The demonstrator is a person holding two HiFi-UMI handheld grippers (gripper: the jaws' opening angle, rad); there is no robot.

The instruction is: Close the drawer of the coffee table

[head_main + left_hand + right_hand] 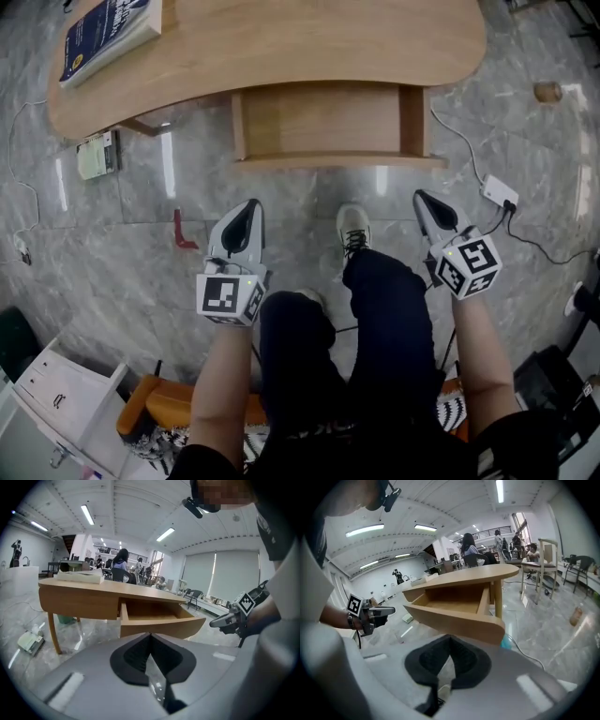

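A light wooden coffee table stands ahead of me with its drawer pulled out and empty. The drawer's front panel faces me. My left gripper hangs shut and empty in front of the drawer's left part, well short of it. My right gripper is shut and empty near the drawer's right corner, also apart from it. In the left gripper view the open drawer lies ahead and the right gripper shows at the right. The right gripper view has the drawer close ahead.
A blue book lies on the table's left end. On the marble floor lie a small box, a red piece, a white power adapter with cables, and a brown cylinder. My legs and shoe sit between the grippers.
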